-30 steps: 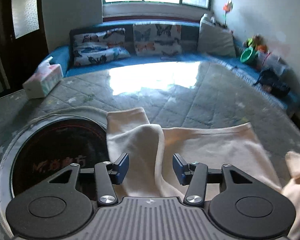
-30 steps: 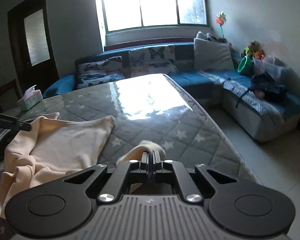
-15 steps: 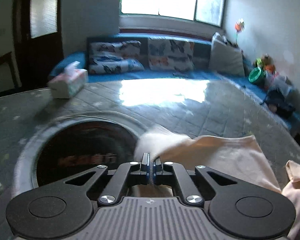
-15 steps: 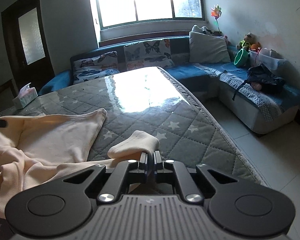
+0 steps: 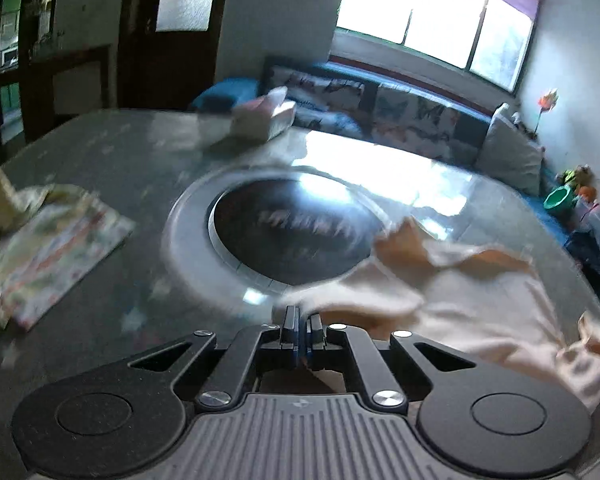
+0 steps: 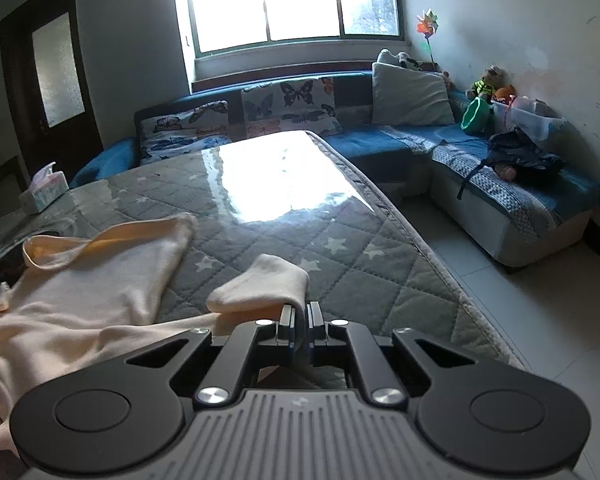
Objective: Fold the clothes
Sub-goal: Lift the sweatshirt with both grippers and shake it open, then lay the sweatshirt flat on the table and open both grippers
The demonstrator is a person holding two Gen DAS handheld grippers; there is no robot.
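The left tongs (image 5: 302,330), open around the cream garment (image 5: 472,304) a second ago, are now clamping its edge and dragging it toward nine o'clock across the table (image 5: 112,168). A folded patterned cloth (image 5: 56,252) is coming into view at nine o'clock.

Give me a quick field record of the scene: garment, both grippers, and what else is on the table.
garment: cream top, spread across quilted table cover
left gripper: shut on the garment's edge
right gripper: shut on a cream sleeve end
round dark inset: partly under the garment
tissue box: far left of table
other cloth: patterned pile, left side
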